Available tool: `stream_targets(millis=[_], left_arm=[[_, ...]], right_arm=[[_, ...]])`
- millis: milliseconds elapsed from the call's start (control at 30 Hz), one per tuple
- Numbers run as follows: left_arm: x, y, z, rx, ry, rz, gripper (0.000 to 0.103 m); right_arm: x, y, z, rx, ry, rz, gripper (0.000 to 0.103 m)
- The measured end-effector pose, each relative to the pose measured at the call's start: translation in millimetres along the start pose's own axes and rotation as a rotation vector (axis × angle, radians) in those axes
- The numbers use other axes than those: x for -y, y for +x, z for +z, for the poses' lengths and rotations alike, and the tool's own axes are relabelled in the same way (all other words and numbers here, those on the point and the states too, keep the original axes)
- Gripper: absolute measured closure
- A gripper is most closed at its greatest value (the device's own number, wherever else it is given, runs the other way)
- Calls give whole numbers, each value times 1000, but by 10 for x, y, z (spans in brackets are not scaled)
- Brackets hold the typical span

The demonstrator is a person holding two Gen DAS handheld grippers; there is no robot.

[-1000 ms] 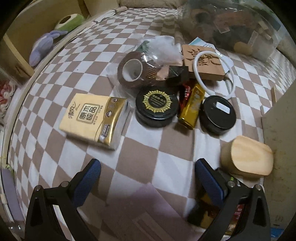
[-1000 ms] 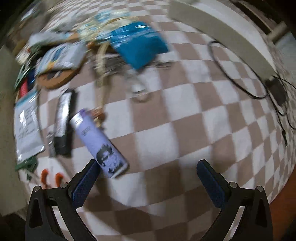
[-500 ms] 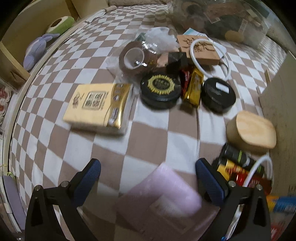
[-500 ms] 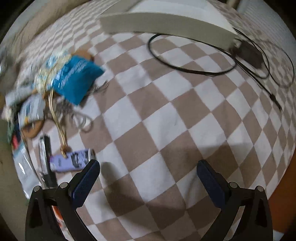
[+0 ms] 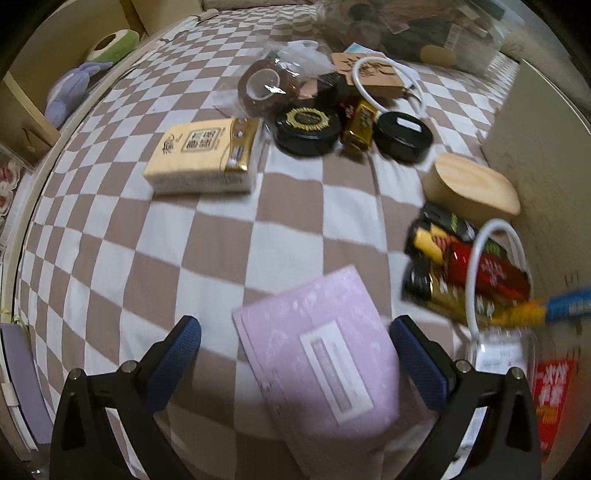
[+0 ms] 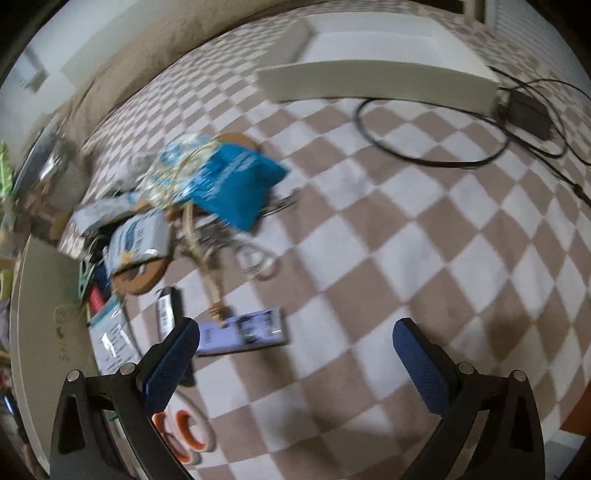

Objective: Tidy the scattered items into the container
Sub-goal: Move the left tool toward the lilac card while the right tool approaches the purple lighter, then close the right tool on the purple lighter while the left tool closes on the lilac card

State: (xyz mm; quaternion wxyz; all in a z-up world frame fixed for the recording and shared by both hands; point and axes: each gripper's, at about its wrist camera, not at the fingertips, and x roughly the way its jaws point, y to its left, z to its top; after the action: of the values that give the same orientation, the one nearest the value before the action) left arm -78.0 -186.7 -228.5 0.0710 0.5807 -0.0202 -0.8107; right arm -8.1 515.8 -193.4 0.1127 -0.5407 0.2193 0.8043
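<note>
Left gripper (image 5: 294,354) low over the checkered bedspread (image 5: 207,236), fingers (image 5: 177,343) spread wide, holding nothing. Between them, at 6 o'clock of the left wrist view, a lilac packet (image 5: 325,354) with a white label, flat on the cloth and touching neither finger. At 10 o'clock, a yellow tissue pack (image 5: 203,155). Toward 12 o'clock, a cluster: brown tape roll (image 5: 264,86) under clear plastic, round black tin with gold emblem (image 5: 307,125), gold wrapper (image 5: 360,123) just beside it, second black tin (image 5: 402,136), and a wooden plaque (image 5: 369,72) looped by a white cable (image 5: 413,83). At 2 o'clock, an oval wooden box (image 5: 472,188). At 3 to 4 o'clock, a heap of red, yellow and black packets (image 5: 476,269) against a pale upright panel (image 5: 546,155) — blurred, details unclear. Clear plastic container (image 5: 424,33) at the far edge near 1 o'clock, already holding dark items.

Right gripper (image 6: 295,354) also with fingers (image 6: 173,358) wide apart and bare. Just off the left finger, at 7 o'clock of the right wrist view, a lilac tube (image 6: 243,332) lying on its side — close to the pad, contact not clear. At 10 o'clock, a blurred pile topped by a blue pouch (image 6: 232,184); round cork-coloured disc (image 6: 140,277) beside it. Black cable (image 6: 428,140) looped at 1 o'clock, below a long pale box (image 6: 369,81).
</note>
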Motion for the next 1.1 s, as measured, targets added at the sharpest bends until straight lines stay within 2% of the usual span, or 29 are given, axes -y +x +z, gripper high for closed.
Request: stream_targets(millis=[167,300,500,700,800,900,967,1033,1100], left_arm=[[43,-63,-97,-12,46,-5,0],[122,-117,-171,-12,108,17,0],[208,-211,-243,-16,219,24,0],[224,-274,-242,-3,306,93,0],[113,-261,-278,-2,294,119,0],[-103,-186,-401,-12,231,123,0],[-212,-150,-431,-16,182,104,0],[-307,-96,-352,-15,152,72,0],[-348,-44,-284,-12,139,55,0]], right_arm=[[-342,142,-12,13,-62,-14,0],[-514,201,28,56,-103,-102,0],[-686,383,-51,-2,-228,-172,0],[-629,449,1,-14,-210,-188,0],[-642,468,8,-19,-222,-195,0],[-705,508,-50,-32,-267,-221,2],[-741,499,-65,-26,-287,-212,8],[-762,482,-52,-20,-290,-190,23],[-774,467,-41,-16,-293,-179,23]])
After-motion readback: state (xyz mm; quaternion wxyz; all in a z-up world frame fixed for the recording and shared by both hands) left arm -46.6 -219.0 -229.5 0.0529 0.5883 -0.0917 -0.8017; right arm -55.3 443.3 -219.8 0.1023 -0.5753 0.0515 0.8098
